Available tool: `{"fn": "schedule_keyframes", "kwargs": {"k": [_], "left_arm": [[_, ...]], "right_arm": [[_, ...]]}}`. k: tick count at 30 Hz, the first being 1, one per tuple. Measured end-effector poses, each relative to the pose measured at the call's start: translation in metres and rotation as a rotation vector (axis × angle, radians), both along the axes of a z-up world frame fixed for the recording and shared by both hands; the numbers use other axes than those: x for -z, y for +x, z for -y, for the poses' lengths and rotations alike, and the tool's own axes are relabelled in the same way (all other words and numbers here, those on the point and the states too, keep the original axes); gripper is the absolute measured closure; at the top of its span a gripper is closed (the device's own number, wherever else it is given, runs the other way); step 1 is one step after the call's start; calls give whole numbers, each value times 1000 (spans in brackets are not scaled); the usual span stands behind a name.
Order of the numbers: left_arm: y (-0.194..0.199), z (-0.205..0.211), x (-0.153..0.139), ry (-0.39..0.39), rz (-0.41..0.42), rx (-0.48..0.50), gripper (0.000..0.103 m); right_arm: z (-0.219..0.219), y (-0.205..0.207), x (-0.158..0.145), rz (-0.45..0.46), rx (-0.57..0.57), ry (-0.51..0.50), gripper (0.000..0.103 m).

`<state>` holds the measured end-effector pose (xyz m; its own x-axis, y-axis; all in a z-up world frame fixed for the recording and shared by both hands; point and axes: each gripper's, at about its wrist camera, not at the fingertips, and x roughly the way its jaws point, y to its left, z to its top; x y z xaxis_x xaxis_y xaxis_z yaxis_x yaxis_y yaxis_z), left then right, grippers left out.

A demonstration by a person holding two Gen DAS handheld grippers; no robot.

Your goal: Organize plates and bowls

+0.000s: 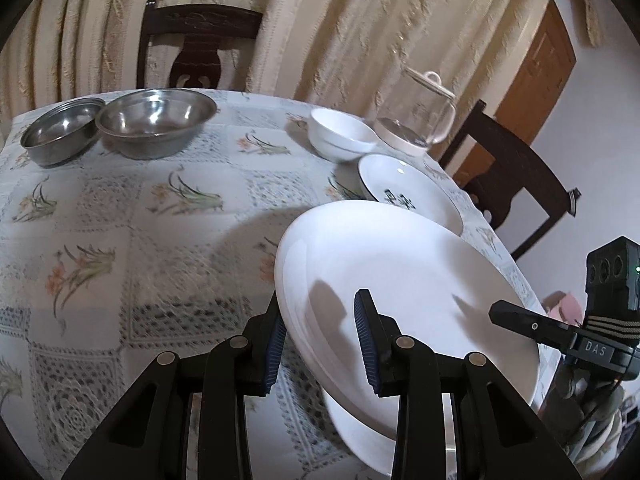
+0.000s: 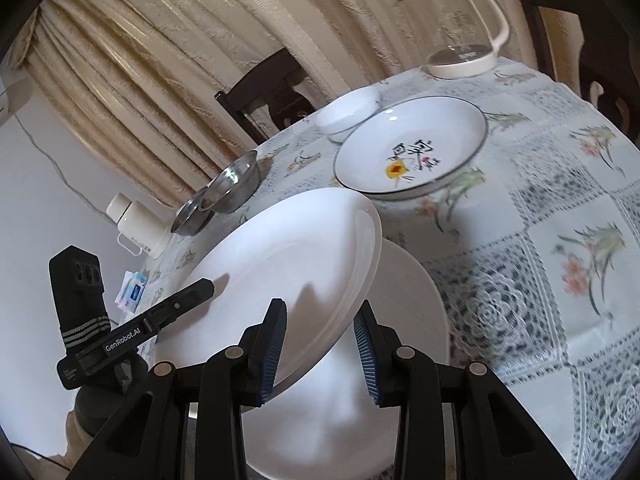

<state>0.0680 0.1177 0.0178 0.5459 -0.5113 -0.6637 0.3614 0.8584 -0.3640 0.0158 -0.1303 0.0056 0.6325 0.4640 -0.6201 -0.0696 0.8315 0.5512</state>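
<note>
Both claws are straddling opposite edges of one plain white plate (image 1: 400, 280), which is tilting above a second white plate (image 2: 400, 340) lying flat on the worktop (image 1: 120, 220) beneath it. In the left wrist view the left claw (image 1: 320, 344) is sitting half-open with the plate's rim passing between its ribbed blue pads (image 1: 366, 344); the left pad is tucked under the rim and the right pad is over the top face, though whether either pad is actually pressing the china is hard to tell. The right claw (image 2: 320, 348) is doing the same from the other side, jaws moderately spread around the rim, and contact there is equally unclear. Each claw is showing up as a dark finger at the far edge in the other's view.

The relation that matters is the lifted plate hanging directly over the lower one, so lowering it level looks like the way to stack the pair. Further back are a patterned plate (image 2: 408, 152), a small white bowl (image 2: 348, 116) touching its rim, two steel bowls (image 1: 156, 120) side by side, and a glass kettle (image 2: 456, 28). The near edge of the lower plate is cut off by the claw bodies, and motion blur is softening the tablecloth.
</note>
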Motion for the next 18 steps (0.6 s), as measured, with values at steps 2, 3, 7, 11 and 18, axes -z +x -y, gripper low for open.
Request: {"fn": "schedule_keyframes", "kwargs": {"k": [2,3,7,11,18], "left_arm": [[-4,4,2,4,-3,8,69],[-5,6,2,6,-4,11,69],[-9,11,4,15,-10,19,69],[-12,13,5,20,-14,21,69],[-17,16,11,29,-32,29,69]], "right_arm": [[2,-3,1,-1,7,3,66],[2,-4,2,-1,10,3,66],[3,-8,6,-10,15,9,66],[7,-12,10,-14,16,11,66],[7,-17,17,-37,25,19,66]]}}
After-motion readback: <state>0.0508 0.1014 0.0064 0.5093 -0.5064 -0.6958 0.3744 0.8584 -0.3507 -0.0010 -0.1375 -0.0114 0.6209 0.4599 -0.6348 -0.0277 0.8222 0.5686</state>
